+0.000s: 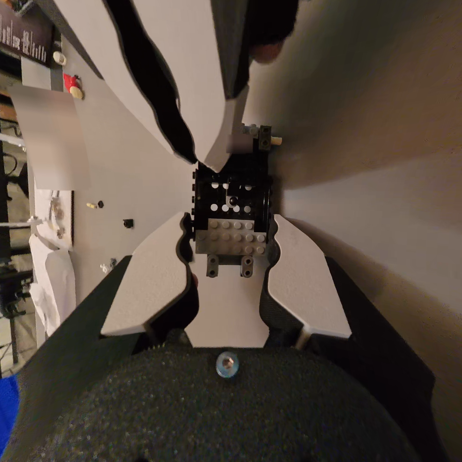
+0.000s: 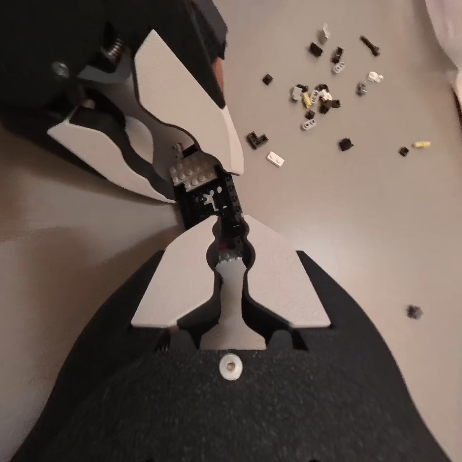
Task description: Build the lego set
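Note:
A partly built Lego assembly point(image 1: 232, 197), a black frame with light grey studded plates point(image 1: 231, 237) at its near end, is held above the grey table. My left gripper point(image 1: 231, 225) is shut on its grey-plate end, one finger on each side. My right gripper point(image 1: 206, 165) comes in from above and meets the far black end. In the right wrist view my right gripper point(image 2: 230, 220) is shut on the black edge of the assembly point(image 2: 212, 200). The left gripper point(image 2: 206, 186) holds the grey-plate point(image 2: 192, 175) end from the upper left.
Several loose Lego pieces point(image 2: 315, 97) lie scattered on the table at the upper right, with a white plate point(image 2: 275, 159), a black L-shaped piece point(image 2: 256, 140) and a dark round piece point(image 2: 413, 312). A few small pieces point(image 1: 128, 223) and white paper point(image 1: 52, 280) lie to the left. Tip to tip, the grippers are about 4 cm apart.

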A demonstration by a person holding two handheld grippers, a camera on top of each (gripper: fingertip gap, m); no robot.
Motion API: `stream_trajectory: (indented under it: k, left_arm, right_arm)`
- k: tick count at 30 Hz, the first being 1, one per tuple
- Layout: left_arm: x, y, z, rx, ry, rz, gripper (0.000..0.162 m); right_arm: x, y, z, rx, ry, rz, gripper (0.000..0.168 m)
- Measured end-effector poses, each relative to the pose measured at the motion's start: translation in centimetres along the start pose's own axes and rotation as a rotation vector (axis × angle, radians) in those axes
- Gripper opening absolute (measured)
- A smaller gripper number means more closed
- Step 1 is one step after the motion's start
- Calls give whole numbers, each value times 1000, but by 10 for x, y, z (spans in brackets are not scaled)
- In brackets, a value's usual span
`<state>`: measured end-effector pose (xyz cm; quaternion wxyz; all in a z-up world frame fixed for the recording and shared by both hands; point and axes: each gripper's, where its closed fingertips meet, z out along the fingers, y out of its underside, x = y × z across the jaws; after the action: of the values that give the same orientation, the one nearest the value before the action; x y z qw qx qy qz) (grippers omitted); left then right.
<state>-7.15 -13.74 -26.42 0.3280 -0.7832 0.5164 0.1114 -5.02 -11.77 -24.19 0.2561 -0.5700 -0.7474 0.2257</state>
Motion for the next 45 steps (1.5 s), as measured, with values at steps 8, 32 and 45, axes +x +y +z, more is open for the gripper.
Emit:
stream_trajectory:
  k: [8,32,45]
  left_arm:
    - [0,0,0,-90,-83,-116,59]
    - [2,-3,-6,-123,-267,-111,59]
    - [2,-6,-8,-103,-330,-28,59]
  right_arm:
    - [7,-2,4,20,208,257,16]
    - [3,-11,-5,137,391,402,4]
    - [0,-5,-5,118,370,398,12]
